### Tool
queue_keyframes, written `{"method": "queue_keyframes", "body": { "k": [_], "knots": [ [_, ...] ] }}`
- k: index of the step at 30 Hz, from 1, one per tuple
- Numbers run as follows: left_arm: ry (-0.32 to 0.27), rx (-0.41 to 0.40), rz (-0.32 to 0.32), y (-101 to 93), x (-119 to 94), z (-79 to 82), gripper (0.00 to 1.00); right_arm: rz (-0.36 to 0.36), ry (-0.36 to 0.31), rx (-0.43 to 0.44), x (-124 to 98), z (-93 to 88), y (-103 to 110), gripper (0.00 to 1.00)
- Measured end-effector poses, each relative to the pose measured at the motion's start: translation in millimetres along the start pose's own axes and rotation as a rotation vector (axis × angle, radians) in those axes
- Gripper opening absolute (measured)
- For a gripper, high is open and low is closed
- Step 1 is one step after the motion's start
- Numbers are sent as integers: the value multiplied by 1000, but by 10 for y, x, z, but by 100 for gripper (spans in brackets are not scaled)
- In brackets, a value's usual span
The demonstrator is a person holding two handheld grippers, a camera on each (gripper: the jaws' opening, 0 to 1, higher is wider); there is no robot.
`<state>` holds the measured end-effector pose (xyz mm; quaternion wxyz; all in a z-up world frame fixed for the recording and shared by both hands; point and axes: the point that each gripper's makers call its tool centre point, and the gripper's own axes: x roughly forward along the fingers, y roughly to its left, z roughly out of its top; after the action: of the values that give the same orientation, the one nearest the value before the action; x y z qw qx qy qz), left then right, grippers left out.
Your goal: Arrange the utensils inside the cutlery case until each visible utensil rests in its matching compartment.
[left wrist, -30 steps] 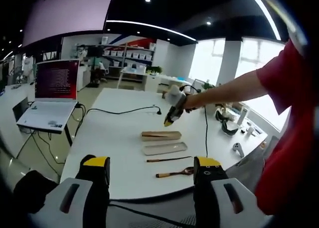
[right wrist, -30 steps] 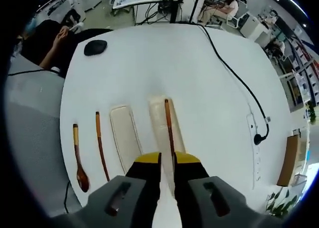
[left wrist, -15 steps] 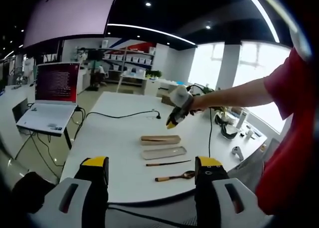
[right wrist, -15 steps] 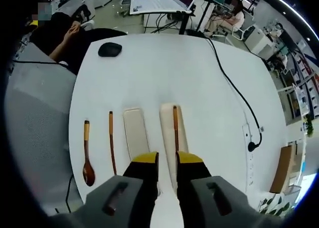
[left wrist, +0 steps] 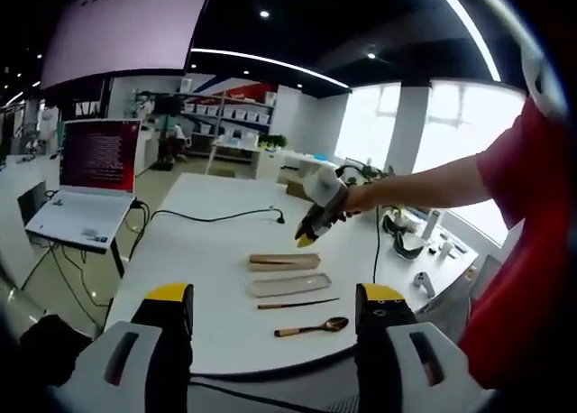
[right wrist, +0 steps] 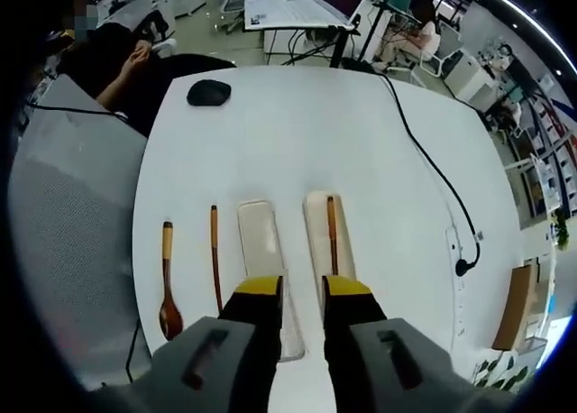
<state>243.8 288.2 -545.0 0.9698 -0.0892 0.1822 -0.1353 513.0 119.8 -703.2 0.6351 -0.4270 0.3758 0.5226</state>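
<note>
In the right gripper view the near ends of the pale wooden cutlery case base [right wrist: 326, 242] and of the flat translucent case lid [right wrist: 268, 260] beside it are hidden behind the right gripper [right wrist: 302, 291], so how far either tray runs toward the camera cannot be made out. Its yellow-tipped jaws stand a little apart with nothing between them, hovering above the white table [right wrist: 297, 133] over the gap between base and lid. One thin brown chopstick [right wrist: 331, 234] lies lengthwise in the base; whether the base has dividers is too small to tell. Left of the lid a second brown chopstick [right wrist: 215, 269] lies on the bare table, and further left a dark wooden spoon with a pale handle end [right wrist: 168, 282], bowl toward the camera. A black mouse [right wrist: 208, 92] sits well beyond the case. In the left gripper view the left gripper [left wrist: 275, 300] hangs wide open and empty, well short of the case.
</note>
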Motion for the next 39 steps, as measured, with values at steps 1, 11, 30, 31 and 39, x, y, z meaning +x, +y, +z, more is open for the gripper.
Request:
{"method": "queue_keyframes", "body": {
  "k": [1, 11, 30, 31, 39],
  "knots": [
    [3, 3, 2, -3, 4, -7, 75, -2, 2, -2, 3, -13, -1, 15],
    [0, 53, -3, -89, 37, 95, 76, 41, -14, -31, 39, -29, 157, 12],
    [-8, 71, 37, 2, 4, 103, 85, 73, -15, -112, 296, -90, 490, 10],
    [-11, 70, 36, 2, 0, 105, 85, 76, -12, -114, 295, -94, 524, 10],
    [7, 73, 60, 67, -37, 63, 83, 96, -6, -105, 397, -102, 619, 10]
  ]
}}
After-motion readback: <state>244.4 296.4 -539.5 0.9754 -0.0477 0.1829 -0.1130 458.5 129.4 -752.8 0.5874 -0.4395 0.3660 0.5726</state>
